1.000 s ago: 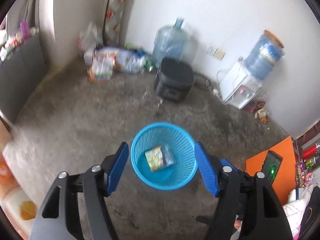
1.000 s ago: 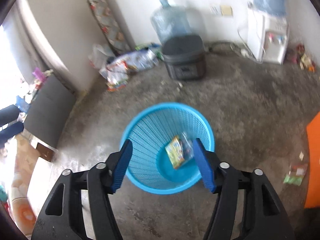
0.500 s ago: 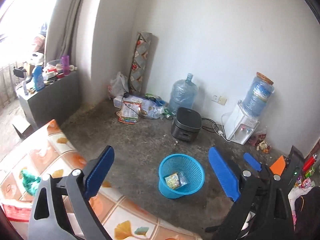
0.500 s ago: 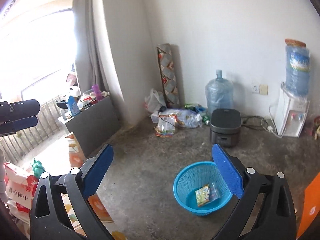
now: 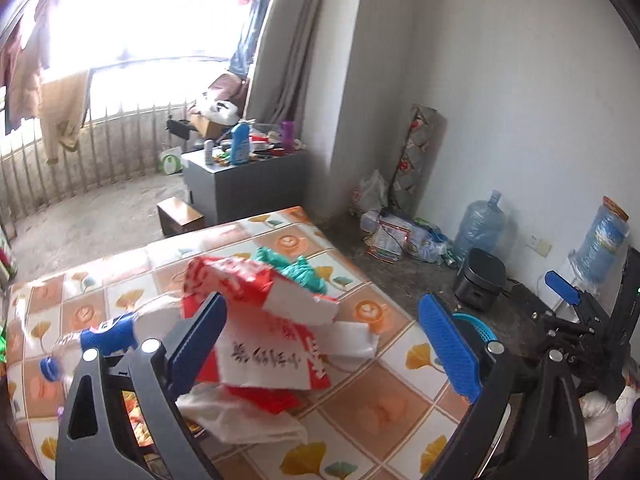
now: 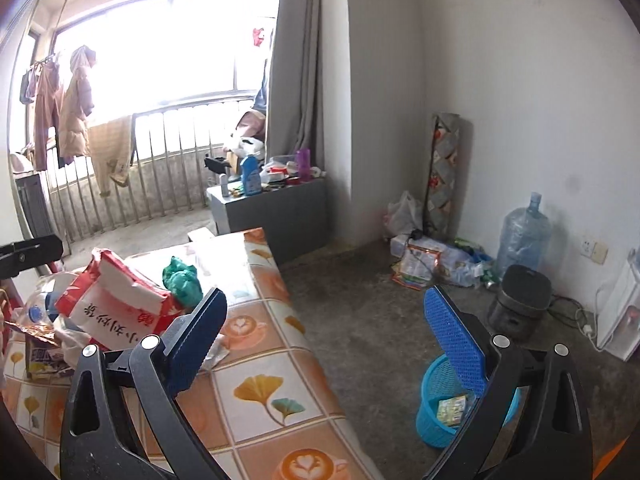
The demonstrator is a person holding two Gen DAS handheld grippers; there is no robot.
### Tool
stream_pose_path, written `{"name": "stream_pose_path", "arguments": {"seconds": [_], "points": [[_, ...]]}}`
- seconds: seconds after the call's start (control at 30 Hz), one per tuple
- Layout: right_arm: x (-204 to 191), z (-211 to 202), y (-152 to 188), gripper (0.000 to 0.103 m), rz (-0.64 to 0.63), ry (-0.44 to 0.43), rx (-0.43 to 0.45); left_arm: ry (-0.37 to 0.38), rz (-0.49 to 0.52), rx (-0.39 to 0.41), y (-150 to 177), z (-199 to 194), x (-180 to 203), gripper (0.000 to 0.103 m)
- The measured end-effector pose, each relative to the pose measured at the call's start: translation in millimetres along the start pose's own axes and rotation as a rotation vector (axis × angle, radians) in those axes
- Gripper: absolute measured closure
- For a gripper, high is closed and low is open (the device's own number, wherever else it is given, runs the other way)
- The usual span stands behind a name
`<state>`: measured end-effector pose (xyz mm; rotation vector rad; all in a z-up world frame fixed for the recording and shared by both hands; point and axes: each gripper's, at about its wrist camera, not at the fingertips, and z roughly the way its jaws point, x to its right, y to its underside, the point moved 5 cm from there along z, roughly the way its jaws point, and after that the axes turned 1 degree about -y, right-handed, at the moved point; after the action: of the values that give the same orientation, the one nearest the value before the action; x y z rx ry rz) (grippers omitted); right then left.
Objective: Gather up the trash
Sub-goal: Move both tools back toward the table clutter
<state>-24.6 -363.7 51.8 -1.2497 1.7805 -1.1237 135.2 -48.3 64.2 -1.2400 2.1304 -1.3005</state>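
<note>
A red and white bag (image 5: pixel 264 328) lies crumpled on the tiled tabletop (image 5: pixel 384 408), with a green wad (image 5: pixel 304 270) behind it and a clear bottle with a blue label (image 5: pixel 104 334) at its left. My left gripper (image 5: pixel 324 348) is open and empty just above the bag. My right gripper (image 6: pixel 328 344) is open and empty over the table's right edge; the bag (image 6: pixel 116 308) is at its left. The blue basket (image 6: pixel 444 404) stands on the floor with wrappers (image 6: pixel 452 410) in it, partly hidden by the right finger.
A black cooker (image 6: pixel 520 300), water jugs (image 6: pixel 522 236) and a pile of packets (image 6: pixel 432 262) line the far wall. A grey cabinet (image 6: pixel 272 208) with bottles stands by the balcony. More wrappers (image 6: pixel 40 352) lie at the table's left.
Both grippers have swung up and left, away from the basket on the floor and over the table. The trash on the table has come into view. Both stay open.
</note>
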Motion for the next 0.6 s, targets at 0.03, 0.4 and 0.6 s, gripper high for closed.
{"name": "stream_pose_path", "arguments": {"seconds": [0.03, 0.4, 0.6], "points": [[-4.7, 0.9, 0.0, 0.008, 0.007, -0.023, -0.010, -0.018, -0.002, 0.000, 6.3, -4.7, -6.3, 0.008], [-53.1, 7.9, 10.5, 0.009, 0.024, -0.182, -0.109, -0.052, -0.050, 0.020, 24.6, -26.4, -47.1, 0.008], [-71.4, 18.3, 17.0, 0.014, 0.005, -0.231, -0.162, -0.036, -0.090, 0.003, 30.2, -21.3, -56.9, 0.016]]}}
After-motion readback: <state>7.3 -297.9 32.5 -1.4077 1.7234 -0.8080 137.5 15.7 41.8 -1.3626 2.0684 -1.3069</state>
